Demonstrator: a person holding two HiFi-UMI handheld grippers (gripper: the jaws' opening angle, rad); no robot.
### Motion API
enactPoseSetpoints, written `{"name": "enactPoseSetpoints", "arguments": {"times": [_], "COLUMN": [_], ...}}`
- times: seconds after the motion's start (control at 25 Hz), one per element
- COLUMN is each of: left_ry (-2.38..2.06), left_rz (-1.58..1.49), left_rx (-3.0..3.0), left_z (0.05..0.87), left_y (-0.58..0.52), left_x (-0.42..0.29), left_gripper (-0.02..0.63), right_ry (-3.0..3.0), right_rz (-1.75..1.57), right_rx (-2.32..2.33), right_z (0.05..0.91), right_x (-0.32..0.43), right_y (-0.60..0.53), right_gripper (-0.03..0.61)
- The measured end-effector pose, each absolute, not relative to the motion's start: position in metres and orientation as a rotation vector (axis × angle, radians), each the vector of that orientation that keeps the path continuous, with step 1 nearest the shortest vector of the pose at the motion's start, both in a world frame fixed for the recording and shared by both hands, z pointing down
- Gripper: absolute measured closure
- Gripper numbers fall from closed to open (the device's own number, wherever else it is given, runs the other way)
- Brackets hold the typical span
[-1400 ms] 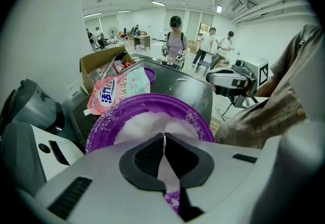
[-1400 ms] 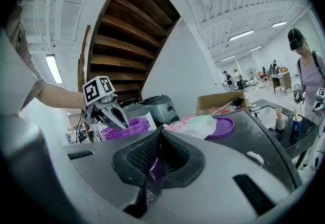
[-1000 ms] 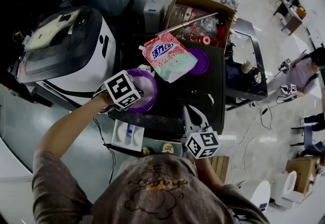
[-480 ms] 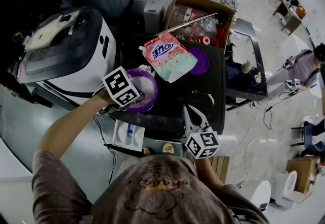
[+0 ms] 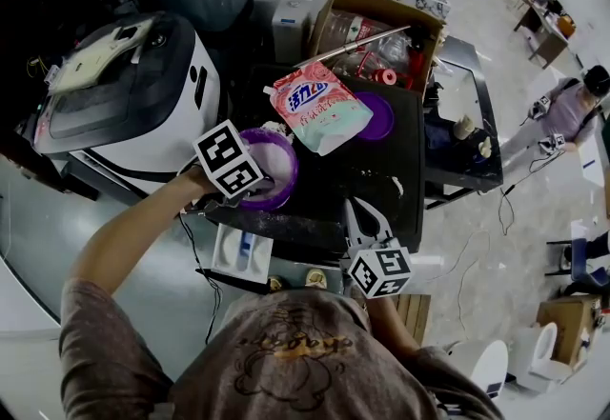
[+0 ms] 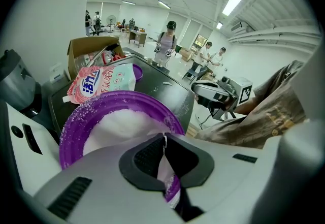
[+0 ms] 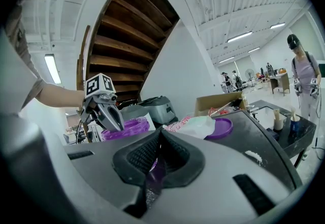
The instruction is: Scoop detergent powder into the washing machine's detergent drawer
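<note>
1. Nearest the person, the right gripper point(image 7: 158, 136) hangs low at the front edge of the black table top point(image 5: 329, 218). Its jaws are closed on a thin purple piece point(image 7: 151, 180) dusted with grains. It is probably a scoop's handle, though the view is too poor to be sure.
2. Just below the table's front left corner, the white detergent drawer point(image 5: 238, 251) stands pulled out, under the left forearm.
3. The left gripper point(image 6: 163, 139) has its jaws clamped together on the near rim of the purple bowl point(image 5: 286, 147). The bowl is heaped with white detergent powder point(image 6: 119, 124) and sits at the table's left edge, touching or just beside the washing machine point(image 5: 124, 94).
4. Behind the bowl the pink detergent bag point(image 5: 317, 104) lies flat, partly over a purple lid point(image 5: 381, 118). A small spill of powder point(image 7: 252, 156) lies on the table to the right.
5. At the table's far end stands an open cardboard box point(image 5: 376, 4). Beyond it are a pale glossy floor, ceiling strip lights and people standing well apart.
6. Compared with a second ago, both grippers and the bowl keep almost the same places. Only the bystander point(image 5: 572, 109) at the head view's right has shifted.
</note>
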State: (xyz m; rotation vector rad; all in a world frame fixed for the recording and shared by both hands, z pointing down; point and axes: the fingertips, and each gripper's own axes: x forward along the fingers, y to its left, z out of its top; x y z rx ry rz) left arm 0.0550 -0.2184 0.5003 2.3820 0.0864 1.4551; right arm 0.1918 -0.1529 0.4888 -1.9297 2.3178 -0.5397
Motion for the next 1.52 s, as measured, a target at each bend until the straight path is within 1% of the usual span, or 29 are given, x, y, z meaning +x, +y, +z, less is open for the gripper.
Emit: {"name": "enactPoseSetpoints", "arguments": {"times": [0.56, 1.52], "left_ry": [0.069, -0.107], "left_rz": [1.238, 0.666], "left_rx": [2.346, 2.156], "left_z": [0.481, 0.459], "left_y": [-0.217, -0.234], "left_x": [0.050, 0.019], "left_gripper": [0.588, 0.588], "right_ry": [2.334, 2.419], "right_rz": [-0.537, -0.511], "right_rx": [-1.912, -1.856], "right_z": [0.487, 0.477], "right_x": [0.184, 0.162], "right_y": [-0.153, -0.159], "right_gripper": [0.577, 0.577]}}
